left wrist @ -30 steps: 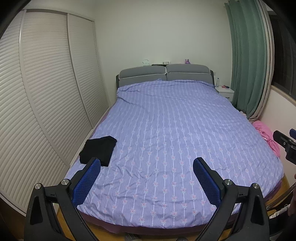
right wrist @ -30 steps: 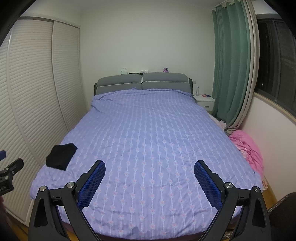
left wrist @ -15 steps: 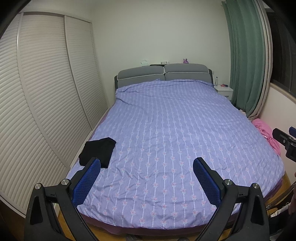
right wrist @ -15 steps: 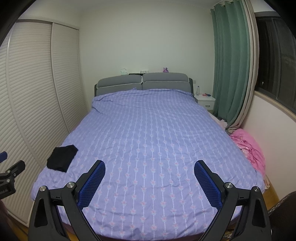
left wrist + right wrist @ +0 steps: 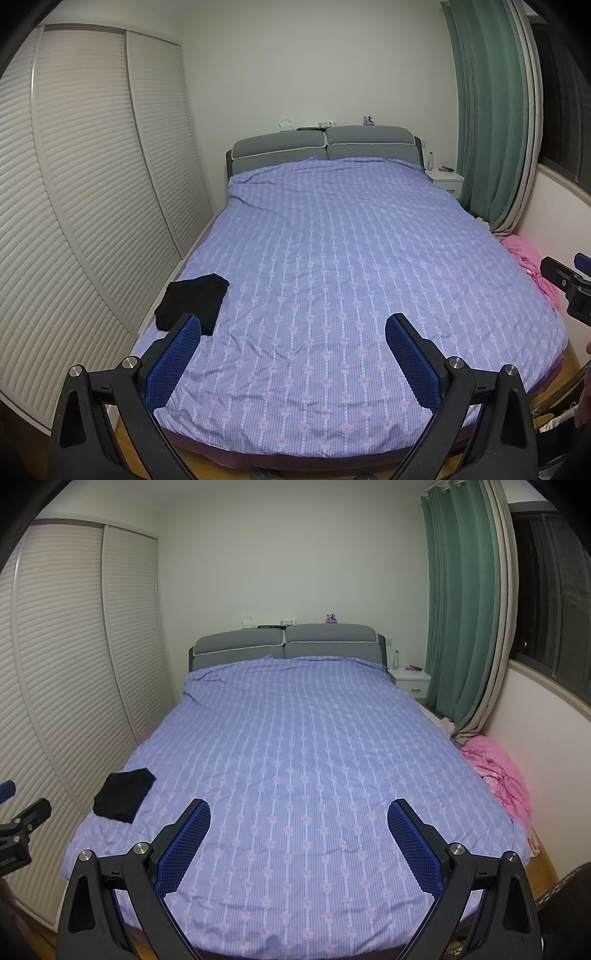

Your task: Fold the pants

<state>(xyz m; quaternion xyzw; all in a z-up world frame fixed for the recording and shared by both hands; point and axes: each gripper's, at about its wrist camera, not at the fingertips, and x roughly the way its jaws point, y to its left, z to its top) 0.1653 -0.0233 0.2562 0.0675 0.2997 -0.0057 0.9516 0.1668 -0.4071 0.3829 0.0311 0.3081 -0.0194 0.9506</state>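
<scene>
Both claws stand with fingers spread wide and nothing between them. Left claw (image 5: 293,332) hangs above the foot of the bed (image 5: 332,258), clear of the cover. Right claw (image 5: 299,816) hangs likewise above the foot end, and its tip shows at the right edge of the left wrist view. Folded black pants (image 5: 192,304) lie on the purple cover near the bed's left edge, towards the foot. They sit just beyond and beside the left claw's left finger (image 5: 173,363), not touched by it. From the right claw the pants (image 5: 123,794) lie well off to the left, apart from both fingers. Pink bedding (image 5: 495,771) is heaped at the bed's right side, below the green curtain (image 5: 461,609).
</scene>
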